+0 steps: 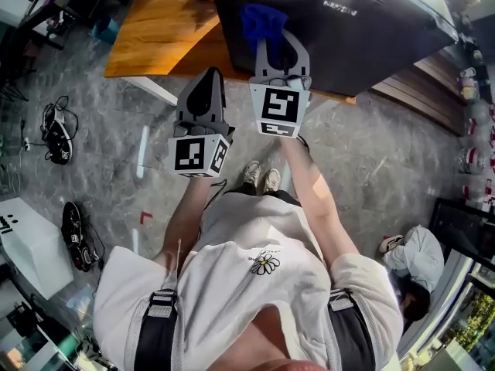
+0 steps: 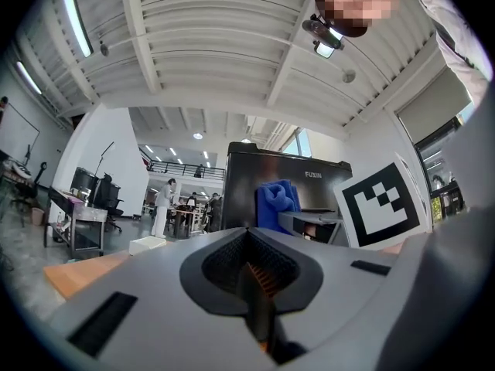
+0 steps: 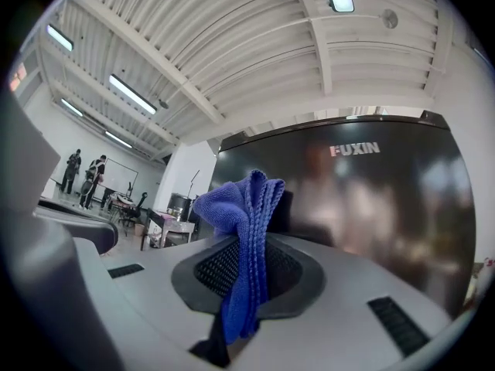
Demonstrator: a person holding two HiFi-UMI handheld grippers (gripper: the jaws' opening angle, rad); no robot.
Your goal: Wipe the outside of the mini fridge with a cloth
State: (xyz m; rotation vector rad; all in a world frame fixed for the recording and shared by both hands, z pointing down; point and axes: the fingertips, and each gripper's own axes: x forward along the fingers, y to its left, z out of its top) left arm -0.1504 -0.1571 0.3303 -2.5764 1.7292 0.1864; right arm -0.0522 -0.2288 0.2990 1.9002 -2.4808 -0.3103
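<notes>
Right tongs (image 3: 249, 247) pinch ribbed blue cloth (image 3: 238, 201); glossy black fridge (image 3: 379, 215) ahead.

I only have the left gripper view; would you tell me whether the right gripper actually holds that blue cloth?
Observer: Yes. In the right gripper view, the right gripper has its jaws shut on the blue cloth, which bunches up above them.
Operator: Is it touching the fridge?
Observer: I cannot confirm contact. The head view shows the cloth close in, overlapping the mini fridge and its dark front.
Operator: And my left gripper?
Observer: In the head view the left gripper sits beside the right one, farther back from the fridge, at the edge of the wooden table.
</notes>
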